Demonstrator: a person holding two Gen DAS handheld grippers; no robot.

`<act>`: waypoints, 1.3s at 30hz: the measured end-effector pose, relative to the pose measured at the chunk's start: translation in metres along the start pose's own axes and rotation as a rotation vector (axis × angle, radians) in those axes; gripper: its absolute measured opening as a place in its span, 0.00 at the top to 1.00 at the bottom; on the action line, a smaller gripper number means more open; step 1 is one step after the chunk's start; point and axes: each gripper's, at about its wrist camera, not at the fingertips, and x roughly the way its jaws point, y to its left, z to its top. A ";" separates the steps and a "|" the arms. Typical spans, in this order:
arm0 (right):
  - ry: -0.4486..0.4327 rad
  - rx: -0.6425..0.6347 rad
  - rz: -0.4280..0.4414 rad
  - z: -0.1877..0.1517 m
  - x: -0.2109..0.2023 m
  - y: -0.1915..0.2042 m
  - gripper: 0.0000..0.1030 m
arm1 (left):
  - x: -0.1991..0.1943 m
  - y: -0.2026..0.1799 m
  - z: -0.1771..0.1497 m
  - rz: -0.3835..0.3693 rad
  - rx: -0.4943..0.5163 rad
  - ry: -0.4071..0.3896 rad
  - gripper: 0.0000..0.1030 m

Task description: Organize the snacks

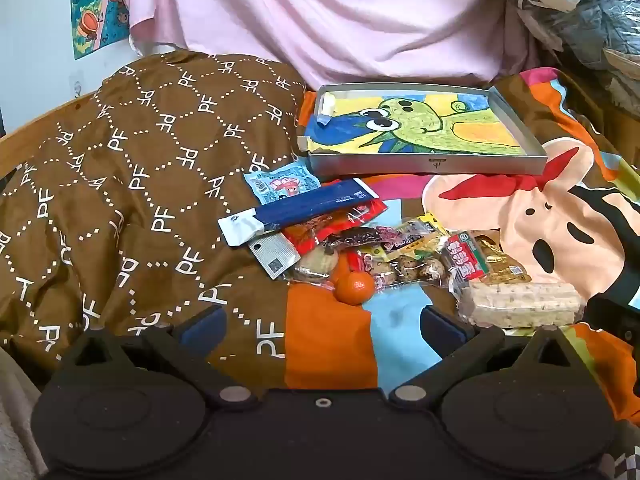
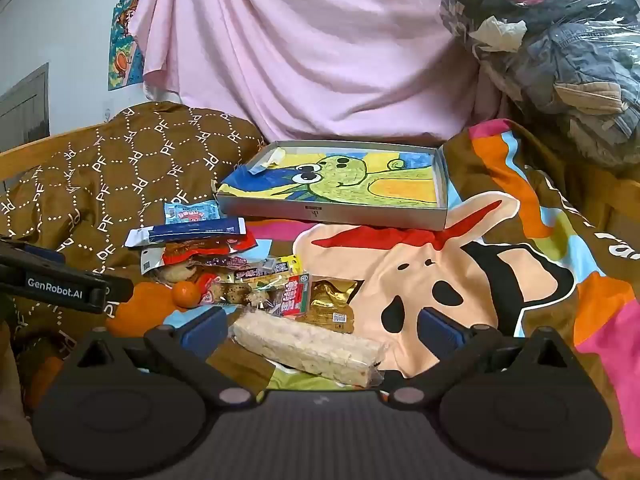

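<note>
Here, packaged snacks (image 1: 384, 256) lie heaped on a cartoon-print bedspread (image 2: 440, 280) just before a shallow grey cardboard tray (image 1: 432, 162), pink draped sheet (image 2: 320, 60) behind it; left gripper (image 1: 320, 326) and right gripper (image 2: 320, 330) jaws gape empty.

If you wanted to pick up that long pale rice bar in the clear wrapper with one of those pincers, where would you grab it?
Probably across the middle of the rice bar, pads on its two long sides. It lies flat and slantwise on the bedspread, nearest the open right gripper, with both long edges mostly free. Coming down from above with the wrist turned to match its slant seems best; its ends are only loose wrapper.
</note>
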 end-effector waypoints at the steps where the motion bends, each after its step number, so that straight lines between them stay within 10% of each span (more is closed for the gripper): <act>1: -0.002 0.000 0.000 0.000 0.000 0.000 0.00 | 0.000 0.000 0.000 0.001 0.002 0.000 0.01; 39: 0.006 -0.001 0.000 -0.001 0.001 0.001 0.00 | 0.004 0.000 -0.004 -0.003 0.000 0.023 0.01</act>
